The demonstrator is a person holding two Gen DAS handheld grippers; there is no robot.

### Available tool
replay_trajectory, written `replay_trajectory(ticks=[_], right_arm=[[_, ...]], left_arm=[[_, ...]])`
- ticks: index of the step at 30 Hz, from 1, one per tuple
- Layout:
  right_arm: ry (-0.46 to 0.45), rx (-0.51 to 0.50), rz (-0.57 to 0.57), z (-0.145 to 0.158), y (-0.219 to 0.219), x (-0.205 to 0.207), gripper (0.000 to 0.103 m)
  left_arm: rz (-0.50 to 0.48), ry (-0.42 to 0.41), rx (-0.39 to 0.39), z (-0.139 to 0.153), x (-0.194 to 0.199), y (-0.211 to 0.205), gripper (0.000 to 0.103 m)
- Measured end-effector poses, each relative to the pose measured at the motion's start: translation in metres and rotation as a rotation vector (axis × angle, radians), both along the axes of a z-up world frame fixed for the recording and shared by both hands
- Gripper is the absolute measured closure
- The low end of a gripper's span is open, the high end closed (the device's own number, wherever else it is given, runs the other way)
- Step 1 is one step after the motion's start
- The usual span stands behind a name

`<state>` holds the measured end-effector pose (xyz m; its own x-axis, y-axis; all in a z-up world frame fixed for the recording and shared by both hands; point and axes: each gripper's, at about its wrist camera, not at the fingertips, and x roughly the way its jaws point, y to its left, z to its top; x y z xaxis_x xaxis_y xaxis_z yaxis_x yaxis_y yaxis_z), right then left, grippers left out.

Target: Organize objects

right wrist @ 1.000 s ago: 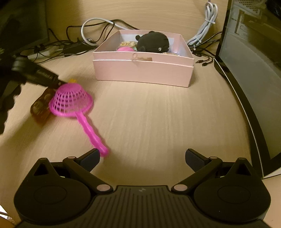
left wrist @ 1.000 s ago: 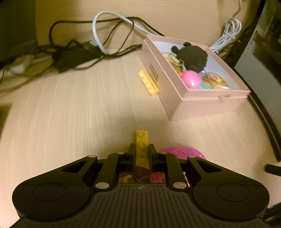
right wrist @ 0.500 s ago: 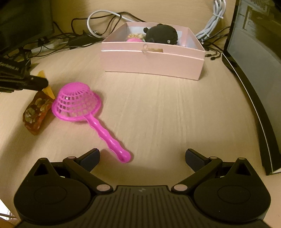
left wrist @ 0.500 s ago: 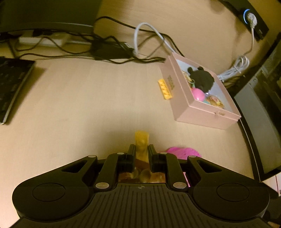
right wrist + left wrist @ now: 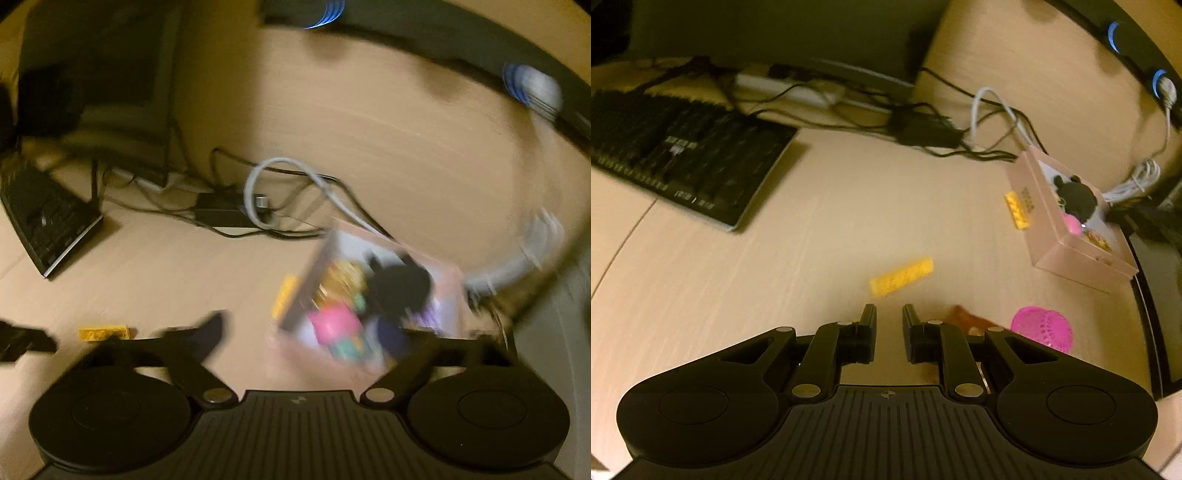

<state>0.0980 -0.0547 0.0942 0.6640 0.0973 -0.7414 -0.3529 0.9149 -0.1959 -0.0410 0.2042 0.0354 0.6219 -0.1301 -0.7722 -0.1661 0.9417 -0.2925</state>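
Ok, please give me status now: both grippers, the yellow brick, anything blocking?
Left gripper open, empty. Right gripper open, blurred. Yellow brick loose beyond left fingertips, outside pink box. Nothing between them.

Place: home office desk
Tabletop (image 5: 820,221): pale wood grain
Keyboard (image 5: 679,155): black, on tabletop
Cables (image 5: 945,147): tangled right of keyboard
Monitor (image 5: 768,29): dark, behind keyboard
Toy box (image 5: 1067,221): far right of keyboard

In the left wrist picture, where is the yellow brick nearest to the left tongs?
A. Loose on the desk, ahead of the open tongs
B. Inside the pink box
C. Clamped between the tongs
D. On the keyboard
A: the yellow brick lies on the desk ahead of the left tongs, whose fingers stand apart with nothing between them.
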Motion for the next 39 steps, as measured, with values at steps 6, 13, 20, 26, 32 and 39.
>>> replay_trajectory(ticks=[6,13,20,26,32,39], right_arm=[[0.128,-0.262,0.008,-0.054,0.071,0.117,0.081],[0.199,-0.502,-0.024,-0.114,0.085,0.172,0.092],[0.257,-0.511,0.035,-0.115,0.085,0.135,0.094],[0.333,-0.381,0.129,-0.099,0.073,0.057,0.094],[0.367,-0.227,0.13,-0.084,0.051,-0.016,0.094],[0.228,0.092,0.06,-0.052,-0.024,-0.098,0.012]], left_arm=[[0.02,0.018,-0.089,-0.009,-0.01,0.016,0.086],[0.062,0.012,-0.111,-0.01,-0.025,0.037,0.086],[0.089,0.001,-0.118,-0.007,-0.019,0.051,0.086],[0.059,0.006,-0.151,-0.012,-0.012,0.039,0.086],[-0.037,0.015,-0.12,-0.014,-0.013,0.006,0.086],[-0.14,0.037,-0.048,-0.013,-0.013,-0.036,0.086]])
